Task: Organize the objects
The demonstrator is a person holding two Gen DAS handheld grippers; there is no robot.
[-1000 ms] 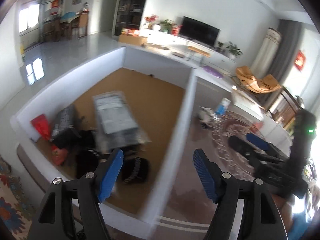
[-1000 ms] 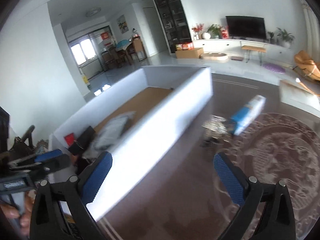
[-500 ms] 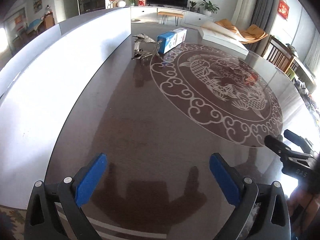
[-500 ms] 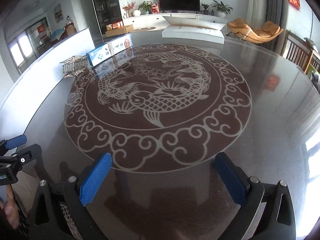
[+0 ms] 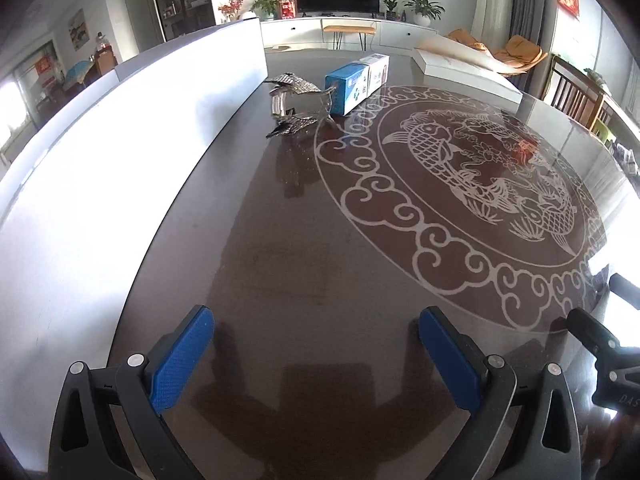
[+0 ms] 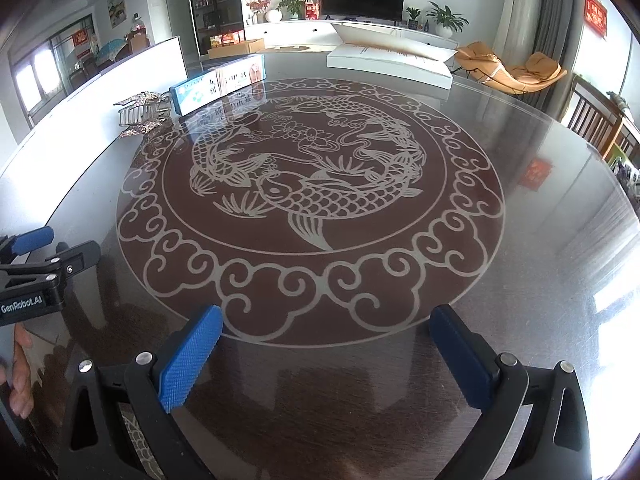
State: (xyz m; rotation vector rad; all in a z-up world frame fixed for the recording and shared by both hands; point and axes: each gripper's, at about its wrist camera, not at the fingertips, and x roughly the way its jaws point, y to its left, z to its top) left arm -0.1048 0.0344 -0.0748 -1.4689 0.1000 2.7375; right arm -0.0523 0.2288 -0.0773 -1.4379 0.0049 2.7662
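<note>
Left wrist view: left gripper (image 5: 316,354), blue-padded jaws spread wide, nothing between them, hovering over the dark round glass-topped table (image 5: 280,264) with its fish pattern. Right gripper (image 6: 326,354) likewise wide open and empty. Far across the table, a silvery metal crane-shaped ornament (image 5: 294,104) touches a blue-and-white carton (image 5: 352,86), beside the white box wall (image 5: 132,140).

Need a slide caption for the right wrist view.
Open right gripper above the fish-patterned table; boxes and metal clip far left.

The white bin's (image 5: 120,168) inside is hidden behind its wall; box (image 5: 352,84) lettering is unreadable.
</note>
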